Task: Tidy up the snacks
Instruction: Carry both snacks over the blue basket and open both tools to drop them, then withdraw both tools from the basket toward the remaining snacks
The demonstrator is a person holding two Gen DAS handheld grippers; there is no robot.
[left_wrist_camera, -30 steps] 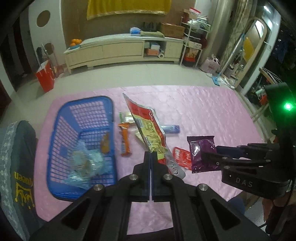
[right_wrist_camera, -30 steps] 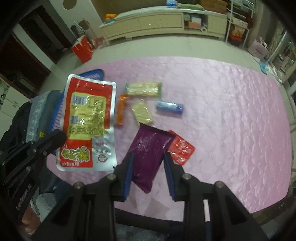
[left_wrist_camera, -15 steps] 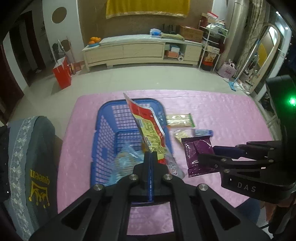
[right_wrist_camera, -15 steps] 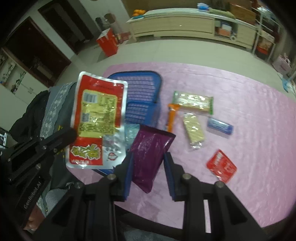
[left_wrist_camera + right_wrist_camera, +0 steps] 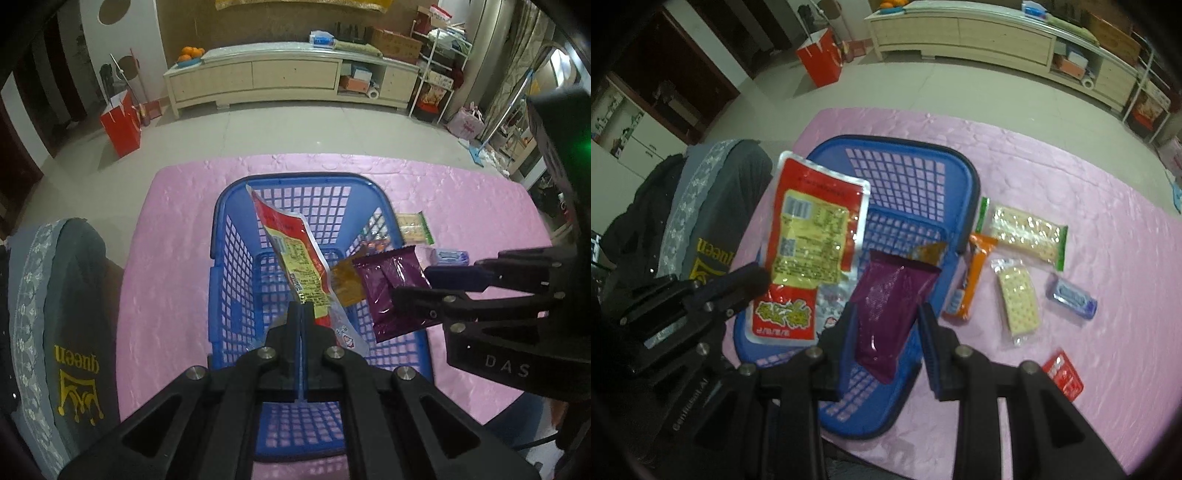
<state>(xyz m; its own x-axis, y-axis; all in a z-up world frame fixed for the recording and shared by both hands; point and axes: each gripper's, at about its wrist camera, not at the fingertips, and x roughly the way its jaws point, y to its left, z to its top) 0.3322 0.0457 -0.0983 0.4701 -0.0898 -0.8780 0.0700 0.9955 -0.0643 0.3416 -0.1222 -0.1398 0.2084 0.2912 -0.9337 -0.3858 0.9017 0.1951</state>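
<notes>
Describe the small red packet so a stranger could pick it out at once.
Start at the blue basket on the pink tablecloth; loose snacks lie to its right. The red packet is the nearest of them to the camera, lying alone beyond the right gripper. It is the only small, flat, red one lying on the cloth.

left gripper (image 5: 302,314): carried the red-yellow packet (image 5: 295,266) from over the worktop to above the blue basket (image 5: 229,258)
right gripper (image 5: 886,325): purple packet (image 5: 890,306) lifted, now over the basket too
</notes>
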